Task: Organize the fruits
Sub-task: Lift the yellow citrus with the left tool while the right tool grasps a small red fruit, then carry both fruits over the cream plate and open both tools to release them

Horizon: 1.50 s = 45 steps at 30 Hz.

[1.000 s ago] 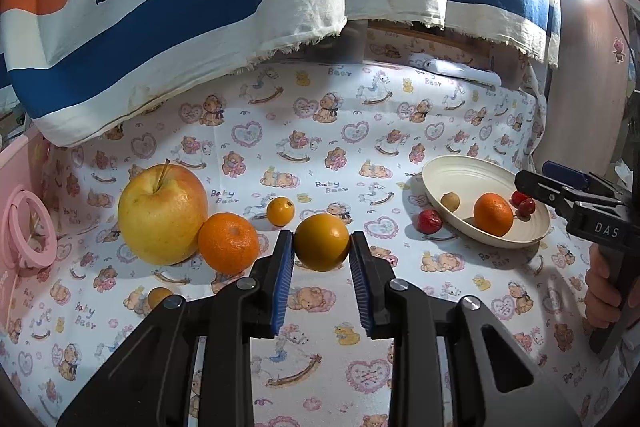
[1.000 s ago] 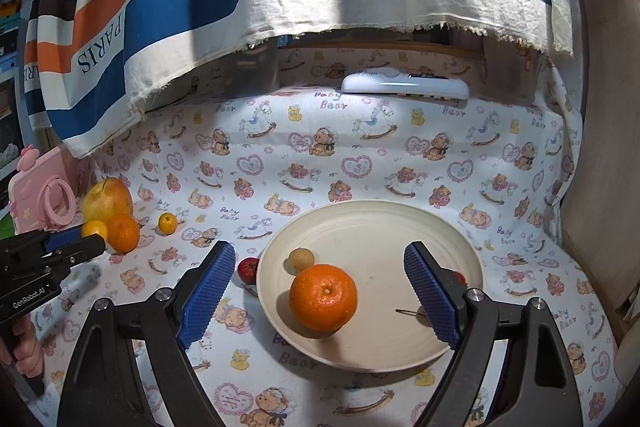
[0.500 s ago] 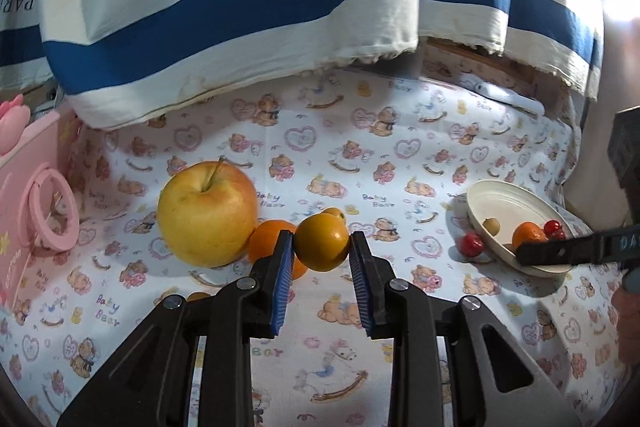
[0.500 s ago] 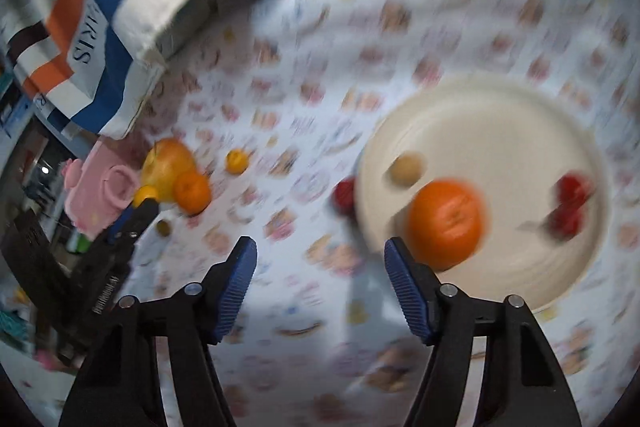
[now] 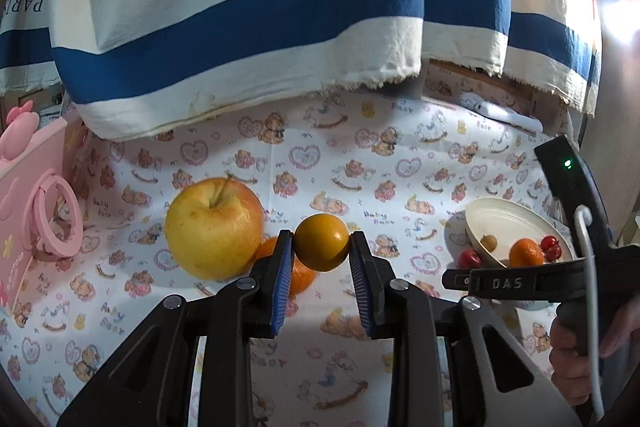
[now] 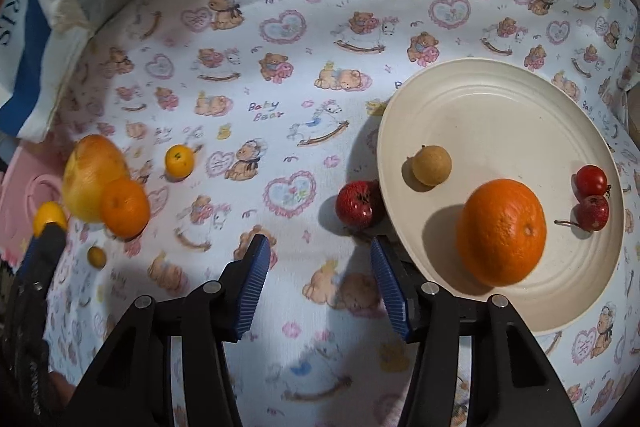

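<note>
Your left gripper (image 5: 322,253) has its blue ribbed pads clamped on a small round yellow-orange fruit (image 5: 322,242), held up off the white bear-printed cloth (image 5: 304,155) that covers the table. Just behind it on the cloth sit a large yellow apple (image 5: 214,227) and, touching the apple, a round orange mandarin (image 5: 298,273) partly hidden by your left finger. Your right gripper (image 6: 316,271) points steeply down at the cloth with its jaws partly open and closing, and nothing lies between the pads; a small red fruit (image 6: 356,203) rests on the cloth just ahead of them, against the outer rim of the round cream plate (image 6: 500,99). On that plate you have a large orange (image 6: 502,231), a small tan round fruit (image 6: 432,165) and two small red fruits (image 6: 592,201) touching each other near the right rim. Farther left on the cloth, a little orange kumquat-like fruit (image 6: 179,160) sits apart from the apple, and a tiny yellowish fruit (image 6: 97,256) lies near the mandarin. A striped orange, cream and blue cloth lettered PARIS (image 5: 256,11) hangs over the back, and a pink plastic case with a ring (image 5: 36,215) stands at the left edge.
</note>
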### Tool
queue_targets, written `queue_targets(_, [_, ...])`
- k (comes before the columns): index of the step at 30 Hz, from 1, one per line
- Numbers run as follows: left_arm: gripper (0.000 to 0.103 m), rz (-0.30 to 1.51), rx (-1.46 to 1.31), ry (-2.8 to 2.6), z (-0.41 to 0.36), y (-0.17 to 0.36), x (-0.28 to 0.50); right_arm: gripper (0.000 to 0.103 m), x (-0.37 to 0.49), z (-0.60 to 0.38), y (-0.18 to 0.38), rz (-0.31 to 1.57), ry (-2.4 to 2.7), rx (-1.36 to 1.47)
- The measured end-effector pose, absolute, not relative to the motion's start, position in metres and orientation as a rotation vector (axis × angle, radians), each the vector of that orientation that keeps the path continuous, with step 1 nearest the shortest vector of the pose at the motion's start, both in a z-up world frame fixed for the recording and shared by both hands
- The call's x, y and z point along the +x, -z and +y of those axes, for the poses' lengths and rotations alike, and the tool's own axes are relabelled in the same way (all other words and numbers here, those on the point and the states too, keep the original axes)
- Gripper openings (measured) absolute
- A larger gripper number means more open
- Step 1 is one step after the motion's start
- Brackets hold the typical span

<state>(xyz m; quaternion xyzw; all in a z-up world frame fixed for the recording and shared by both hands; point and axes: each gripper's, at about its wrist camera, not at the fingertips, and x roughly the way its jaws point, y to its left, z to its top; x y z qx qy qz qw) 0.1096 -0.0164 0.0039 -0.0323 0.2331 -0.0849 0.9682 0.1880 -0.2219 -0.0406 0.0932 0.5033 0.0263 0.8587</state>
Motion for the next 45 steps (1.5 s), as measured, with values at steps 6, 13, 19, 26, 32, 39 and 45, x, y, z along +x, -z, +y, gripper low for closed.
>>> queue_targets(6, [0.027,0.496,-0.078,0.162,-0.014,-0.001,0.115,0.049,0.2,-0.213,0.042,1.021,-0.052,0.193])
queue_targets(13, [0.027,0.492,-0.066,0.166,-0.017,-0.002,0.112,0.036,0.195,-0.203,0.026,1.007,-0.187,0.192])
queue_targets(19, [0.027,0.502,-0.085,0.159,-0.013,-0.001,0.115,0.035,0.201,-0.207,0.005,0.984,-0.083,0.093])
queue_targets(26, [0.027,0.492,-0.063,0.162,-0.016,-0.002,0.113,0.034,0.216,-0.218,0.022,1.04,-0.039,0.066])
queue_targets(32, [0.027,0.493,-0.043,0.17,-0.02,-0.001,0.113,0.03,0.224,-0.216,0.03,1.06,-0.052,0.05])
queue_targets(39, [0.027,0.491,-0.042,0.171,-0.02,-0.001,0.112,0.03,0.226,-0.208,0.035,1.066,-0.064,0.032])
queue_targets(45, [0.027,0.497,-0.043,0.17,-0.021,-0.001,0.114,0.028,0.217,-0.21,0.035,1.049,-0.11,0.034])
